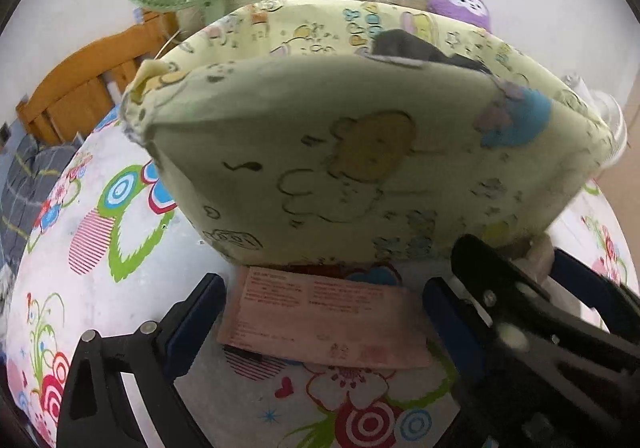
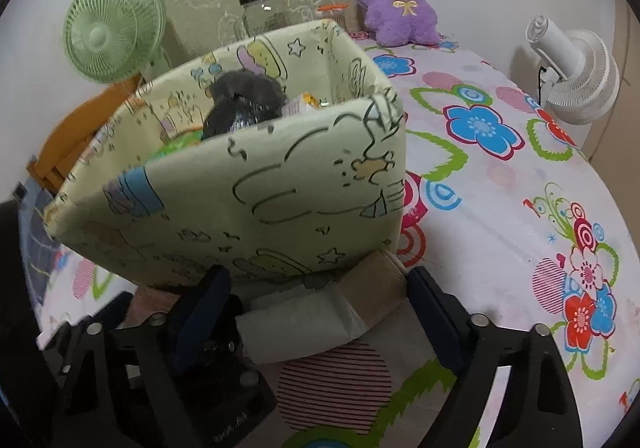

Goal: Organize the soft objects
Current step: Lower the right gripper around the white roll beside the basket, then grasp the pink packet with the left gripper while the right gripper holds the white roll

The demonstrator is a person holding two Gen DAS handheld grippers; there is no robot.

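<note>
Left wrist view shows us our left gripper [image 1: 320, 322] spread apart around a flat pink printed packet [image 1: 320, 324] on the flower-patterned bedsheet [image 1: 100, 248] beside the pale green cartoon-print fabric bin [image 1: 360, 168], while our right gripper [image 2: 320, 308] straddles, jaws apart, a nearly spent white paper roll [image 2: 320, 318].

Print shows in one place only: the pink flat packet [image 1: 320, 322], low in the middle of the left wrist view, carries blocks of small reddish type in two columns near its top edge and a few larger marks near its lower edge. All of it is too small and blurred to read. The cartoon-patterned fabric bin [image 1: 360, 152] bears drawings only, with no legible words. Nothing readable appears in the right wrist view.
</note>
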